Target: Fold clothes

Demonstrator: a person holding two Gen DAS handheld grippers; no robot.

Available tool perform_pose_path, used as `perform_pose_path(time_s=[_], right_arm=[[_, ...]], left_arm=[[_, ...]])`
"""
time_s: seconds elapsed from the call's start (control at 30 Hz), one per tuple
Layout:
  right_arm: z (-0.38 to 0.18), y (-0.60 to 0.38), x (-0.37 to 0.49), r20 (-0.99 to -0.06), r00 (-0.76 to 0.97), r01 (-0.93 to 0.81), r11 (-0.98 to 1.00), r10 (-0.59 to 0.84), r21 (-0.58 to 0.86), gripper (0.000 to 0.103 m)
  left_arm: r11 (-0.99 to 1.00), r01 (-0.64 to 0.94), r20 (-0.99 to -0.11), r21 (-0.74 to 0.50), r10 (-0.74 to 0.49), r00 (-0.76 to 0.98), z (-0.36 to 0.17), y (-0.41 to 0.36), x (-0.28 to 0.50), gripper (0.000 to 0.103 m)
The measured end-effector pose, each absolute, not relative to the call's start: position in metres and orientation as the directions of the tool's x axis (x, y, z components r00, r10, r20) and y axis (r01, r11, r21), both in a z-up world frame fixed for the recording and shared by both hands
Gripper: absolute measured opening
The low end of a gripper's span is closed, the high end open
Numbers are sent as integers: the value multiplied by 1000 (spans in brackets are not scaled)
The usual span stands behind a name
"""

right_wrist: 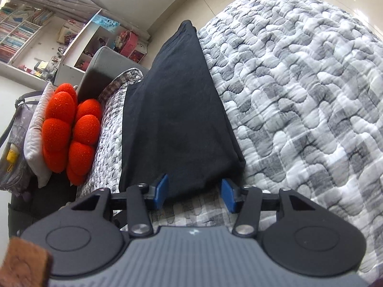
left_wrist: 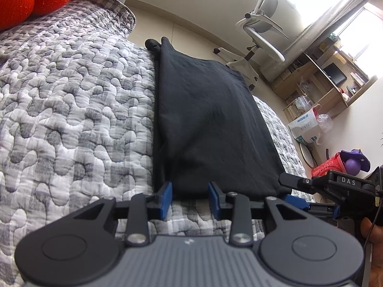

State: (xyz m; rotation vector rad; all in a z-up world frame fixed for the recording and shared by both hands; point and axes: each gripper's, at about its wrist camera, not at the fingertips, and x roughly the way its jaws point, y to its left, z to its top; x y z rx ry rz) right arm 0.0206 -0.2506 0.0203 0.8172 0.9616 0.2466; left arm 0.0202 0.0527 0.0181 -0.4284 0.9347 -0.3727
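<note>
On the quilted grey bedspread [left_wrist: 71, 100] lies the black garment [left_wrist: 210, 119], folded into a long narrow strip that runs away from both cameras toward the far edge of the bed; its near hem sits just ahead of both tools, likely so each can take a corner for the next fold; left gripper [left_wrist: 190, 199] stands with its blue pads apart, the hem's left part at or just past the tips, nothing pinched; right gripper [right_wrist: 194, 195] likewise spread, wider, the near hem between its tips but the pads not pressing on it, so the cloth looks released or not yet taken; both tools point down at the near edge, side by side. Left wrist view alone shows the right tool from outside, at the strip's right corner, plus an office chair [left_wrist: 261, 26] and a wooden desk [left_wrist: 320, 76]; right wrist view alone shows the red cushion [right_wrist: 71, 129] whole and cluttered shelves [right_wrist: 36, 31].
</note>
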Motion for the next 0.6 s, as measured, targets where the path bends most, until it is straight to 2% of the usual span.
perform_pose_path(time_s=[0.6], right_arm=[[11, -217, 24, -582, 615, 121, 665, 532, 737, 53]], left_arm=[[830, 94, -676, -550, -509, 533, 18, 58, 20, 37]])
